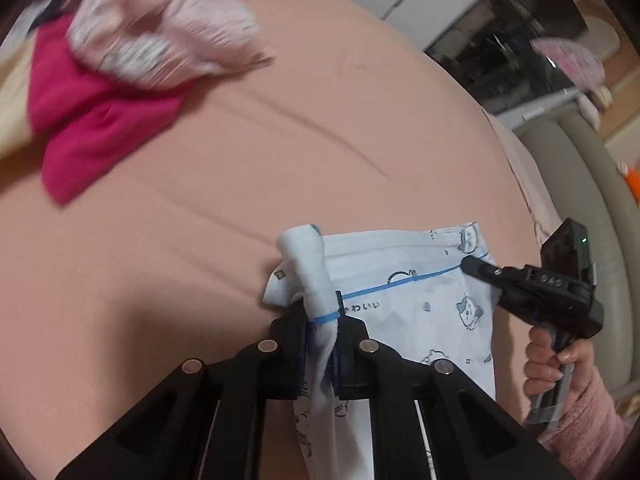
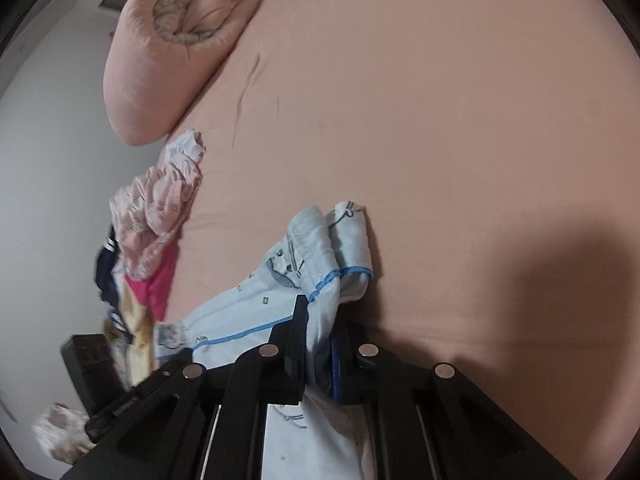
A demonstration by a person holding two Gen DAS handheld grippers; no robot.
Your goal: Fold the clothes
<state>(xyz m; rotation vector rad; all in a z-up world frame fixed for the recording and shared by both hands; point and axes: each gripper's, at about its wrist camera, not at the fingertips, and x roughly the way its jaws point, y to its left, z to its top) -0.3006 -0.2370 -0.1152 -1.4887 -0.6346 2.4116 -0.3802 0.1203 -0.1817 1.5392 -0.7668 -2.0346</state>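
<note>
A light blue garment (image 1: 420, 292) with cartoon prints and blue piping lies bunched on the pink bed sheet (image 1: 320, 140). My left gripper (image 1: 322, 312) is shut on a rolled, gathered edge of it, with cloth pinched between the pads. In the left wrist view my right gripper (image 1: 474, 265) bites the garment's right edge, held by a hand (image 1: 548, 364) in a fuzzy pink sleeve. The right wrist view shows that gripper (image 2: 320, 320) shut on a folded hem of the blue garment (image 2: 240, 316). The cloth stretches between the two grippers.
A heap of clothes lies at the far left of the bed: a pale pink patterned piece (image 1: 160, 28) over a magenta one (image 1: 92, 128). A pink rolled duvet (image 2: 168, 40) lies at the bed's head. The mattress edge (image 1: 580, 200) runs down the right.
</note>
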